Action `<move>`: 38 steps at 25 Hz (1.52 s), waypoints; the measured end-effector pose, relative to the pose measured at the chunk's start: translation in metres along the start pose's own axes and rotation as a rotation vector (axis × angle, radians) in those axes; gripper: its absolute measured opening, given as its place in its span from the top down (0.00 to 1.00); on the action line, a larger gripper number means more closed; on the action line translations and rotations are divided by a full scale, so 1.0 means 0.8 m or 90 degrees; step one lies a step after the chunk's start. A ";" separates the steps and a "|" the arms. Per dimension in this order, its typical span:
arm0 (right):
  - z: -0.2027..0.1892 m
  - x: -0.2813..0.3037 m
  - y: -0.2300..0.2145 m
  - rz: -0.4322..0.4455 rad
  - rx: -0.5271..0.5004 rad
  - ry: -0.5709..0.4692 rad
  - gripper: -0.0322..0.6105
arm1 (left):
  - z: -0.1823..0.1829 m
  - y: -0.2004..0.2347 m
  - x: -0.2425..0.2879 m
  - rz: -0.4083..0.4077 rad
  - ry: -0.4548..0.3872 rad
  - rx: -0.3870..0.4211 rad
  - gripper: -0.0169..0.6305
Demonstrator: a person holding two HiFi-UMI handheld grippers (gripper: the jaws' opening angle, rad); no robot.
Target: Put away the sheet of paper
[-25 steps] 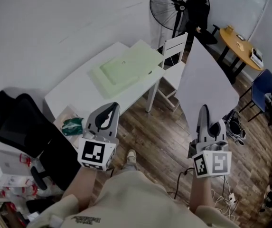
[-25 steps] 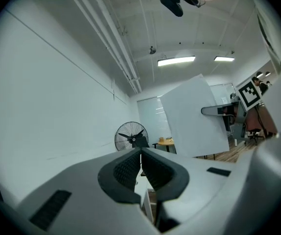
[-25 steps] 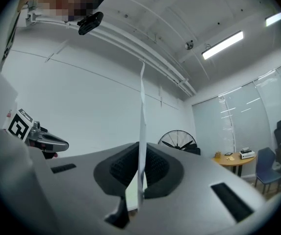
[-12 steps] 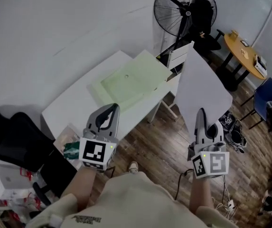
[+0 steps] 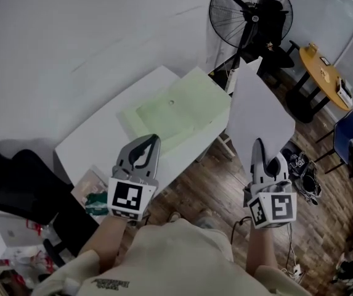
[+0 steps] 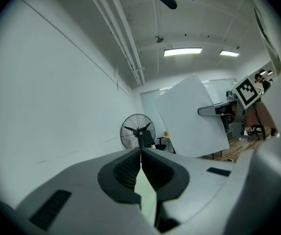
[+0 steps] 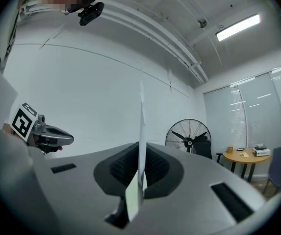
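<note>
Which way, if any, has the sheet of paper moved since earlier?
Yes: the sheet of paper has shifted left against the fan, toward the table.

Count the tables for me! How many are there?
2. A white table stands by the wall in the middle, with a green pad on it. A round yellow table stands at the far right, beyond the fan. Others may be hidden out of view.

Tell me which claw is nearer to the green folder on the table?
Left. The left claw hovers at the table edge beside the green folder; the right claw, shut on the sheet of paper, is over the wooden floor.
</note>
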State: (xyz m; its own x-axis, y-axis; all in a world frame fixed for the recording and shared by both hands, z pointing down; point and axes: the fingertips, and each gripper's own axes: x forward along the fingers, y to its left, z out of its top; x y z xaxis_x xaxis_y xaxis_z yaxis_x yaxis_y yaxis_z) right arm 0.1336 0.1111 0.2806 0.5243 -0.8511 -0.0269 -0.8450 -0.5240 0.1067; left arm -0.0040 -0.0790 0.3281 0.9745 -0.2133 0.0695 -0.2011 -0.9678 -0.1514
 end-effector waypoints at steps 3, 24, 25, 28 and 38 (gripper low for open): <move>-0.010 0.016 0.002 0.013 0.002 0.005 0.91 | -0.007 0.010 0.006 0.011 0.006 -0.001 0.94; -0.110 0.256 -0.038 0.242 0.016 0.108 0.91 | -0.055 0.081 0.140 0.203 0.098 -0.016 0.94; -0.114 0.269 -0.039 0.258 0.017 0.113 0.91 | -0.058 0.084 0.146 0.214 0.105 -0.019 0.94; -0.127 0.304 -0.035 0.308 0.019 0.125 0.91 | -0.067 0.092 0.163 0.250 0.127 -0.028 0.94; -0.168 0.394 -0.012 0.471 0.073 0.163 0.91 | -0.104 0.115 0.200 0.367 0.205 -0.057 0.94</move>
State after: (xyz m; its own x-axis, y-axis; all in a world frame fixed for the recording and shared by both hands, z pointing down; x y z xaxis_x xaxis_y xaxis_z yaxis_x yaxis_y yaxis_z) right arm 0.3208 -0.1477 0.4043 -0.1819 -0.9529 0.2428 -0.9820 0.1631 -0.0957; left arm 0.1248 -0.2132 0.4076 0.6333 -0.7154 0.2952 -0.7015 -0.6917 -0.1714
